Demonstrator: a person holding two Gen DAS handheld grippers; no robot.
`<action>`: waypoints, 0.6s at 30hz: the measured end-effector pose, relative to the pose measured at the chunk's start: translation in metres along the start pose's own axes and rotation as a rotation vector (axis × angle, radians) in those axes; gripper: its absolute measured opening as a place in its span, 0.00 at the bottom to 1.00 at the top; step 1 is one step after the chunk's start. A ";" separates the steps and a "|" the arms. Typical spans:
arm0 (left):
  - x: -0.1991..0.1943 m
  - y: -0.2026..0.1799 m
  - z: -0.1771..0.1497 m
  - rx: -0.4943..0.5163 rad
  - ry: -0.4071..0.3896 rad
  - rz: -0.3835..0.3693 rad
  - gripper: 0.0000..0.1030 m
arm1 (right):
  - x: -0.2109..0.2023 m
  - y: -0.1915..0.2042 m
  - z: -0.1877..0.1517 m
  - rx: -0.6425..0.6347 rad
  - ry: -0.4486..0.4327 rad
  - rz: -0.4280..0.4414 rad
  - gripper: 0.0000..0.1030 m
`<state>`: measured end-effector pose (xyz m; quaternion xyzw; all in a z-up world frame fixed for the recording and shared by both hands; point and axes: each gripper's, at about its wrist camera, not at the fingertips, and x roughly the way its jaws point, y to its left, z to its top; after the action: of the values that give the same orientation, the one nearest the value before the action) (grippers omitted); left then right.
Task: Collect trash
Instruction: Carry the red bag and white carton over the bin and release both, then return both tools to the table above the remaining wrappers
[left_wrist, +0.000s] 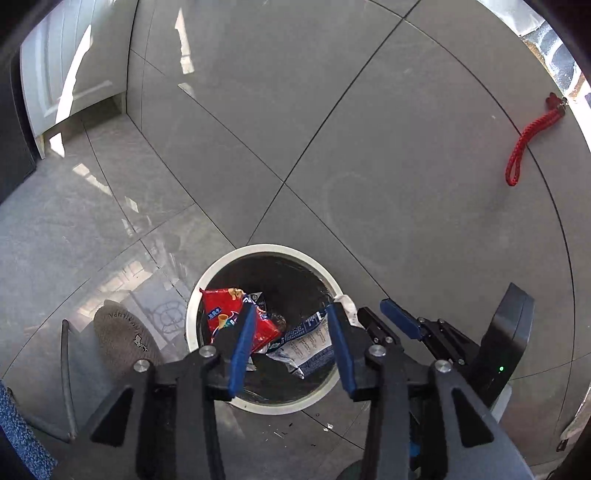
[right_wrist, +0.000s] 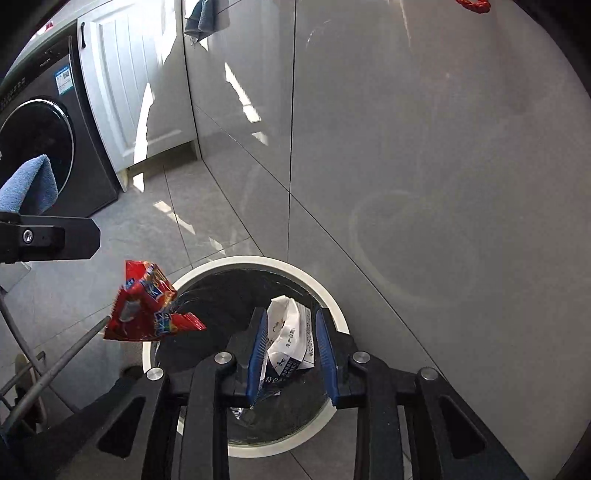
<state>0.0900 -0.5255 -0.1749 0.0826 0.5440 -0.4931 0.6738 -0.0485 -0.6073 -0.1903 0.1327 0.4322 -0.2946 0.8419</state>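
my left tool (left_wrist: 291, 347) stands open over the white-rimmed round bin with a black liner (left_wrist: 221, 269); the glossy red crinkled snack packet (left_wrist: 236, 317) falls free, long axis slanting binward. my right tool (right_wrist: 291, 354), nearer, brackets the creased white-and-blue paper wrapper (right_wrist: 290, 332); grip uncertain, directly above the bin.
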 end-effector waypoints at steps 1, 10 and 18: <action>-0.001 0.000 -0.001 -0.002 -0.002 -0.011 0.37 | 0.000 0.000 -0.001 0.003 0.002 -0.003 0.26; -0.078 0.004 -0.030 0.040 -0.167 0.076 0.37 | -0.047 0.011 0.000 -0.012 -0.067 0.042 0.27; -0.189 0.018 -0.083 0.054 -0.348 0.311 0.38 | -0.136 0.063 0.002 -0.110 -0.224 0.120 0.37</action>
<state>0.0641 -0.3541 -0.0614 0.0972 0.3868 -0.4045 0.8230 -0.0706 -0.5065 -0.0814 0.0782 0.3421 -0.2325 0.9071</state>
